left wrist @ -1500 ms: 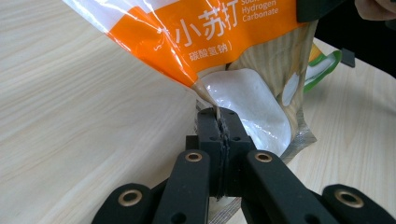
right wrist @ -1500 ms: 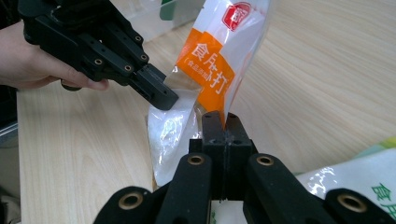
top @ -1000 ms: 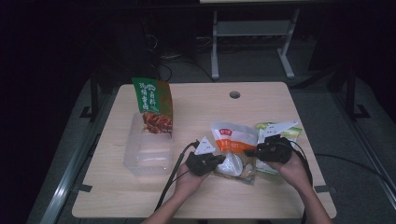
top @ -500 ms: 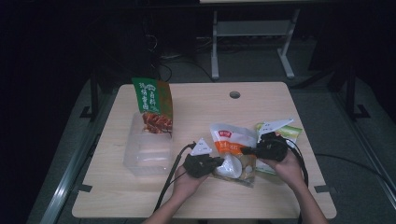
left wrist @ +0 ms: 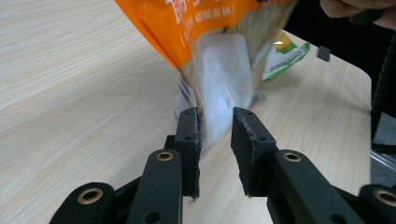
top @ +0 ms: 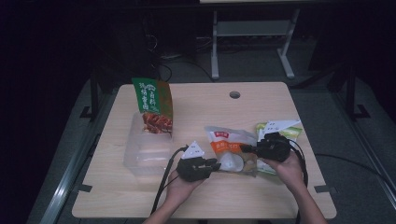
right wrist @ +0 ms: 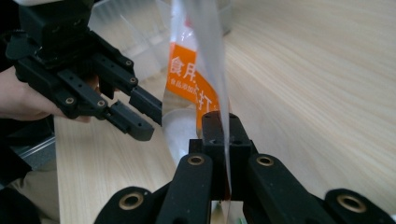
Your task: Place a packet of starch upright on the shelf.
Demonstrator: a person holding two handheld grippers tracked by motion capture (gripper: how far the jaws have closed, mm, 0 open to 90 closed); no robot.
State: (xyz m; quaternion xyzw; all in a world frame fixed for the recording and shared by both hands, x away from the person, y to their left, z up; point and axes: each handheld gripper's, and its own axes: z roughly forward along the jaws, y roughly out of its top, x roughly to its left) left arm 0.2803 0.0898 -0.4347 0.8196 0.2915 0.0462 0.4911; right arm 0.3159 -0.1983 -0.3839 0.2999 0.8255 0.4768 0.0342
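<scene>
2 grippers are in my hands, low over the wooden table [top: 261, 100]. My right gripper [top: 243, 149] has its jaws pressed together on the edge of the orange snack bag [top: 229, 140], and in the right gripper view the clear edge of the bag runs right down between them. The bag is lifted a bit off the table, near the front and a little to the right of the middle. My left gripper [top: 215, 164] is at the other end of the bag. Its jaws are apart, with the white bottom part of the bag sitting in the gap. In the left gripper view 1 jaw looks like it touches the bag and the other is just beside it.

A green and white bag [top: 280, 130] lies flat under my right hand [top: 290, 169]. A see-through plastic box [top: 145, 151] sits to the left of my left hand [top: 180, 185]. A tall green bag [top: 152, 105] with a food picture stands up in the back of the box.
</scene>
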